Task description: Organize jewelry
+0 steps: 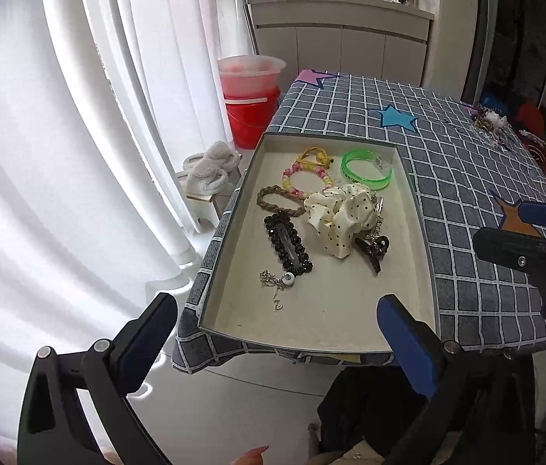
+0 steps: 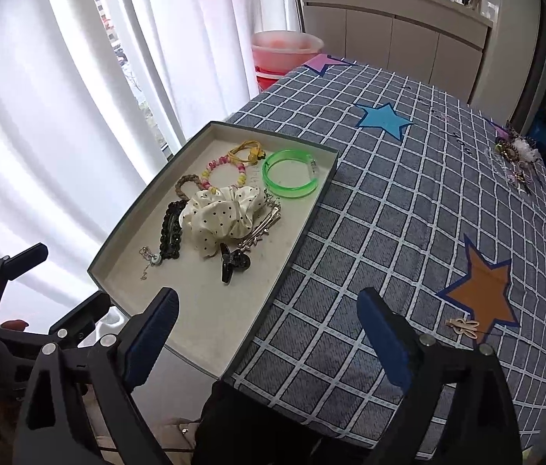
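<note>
Both the left gripper [image 1: 277, 333] and right gripper [image 2: 267, 329] hang wide and empty above the tray [image 1: 416, 193], likely between picks. It collects sorted pieces; 1 loose pile [image 2: 515, 155] waits far across the tablecloth [image 2: 408, 193].

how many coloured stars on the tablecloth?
3: pink star at the far corner, blue star beyond the tray, orange star near right. More may lie outside view.

Far jewelry heap [image 2: 515, 155], perhaps beads
</note>
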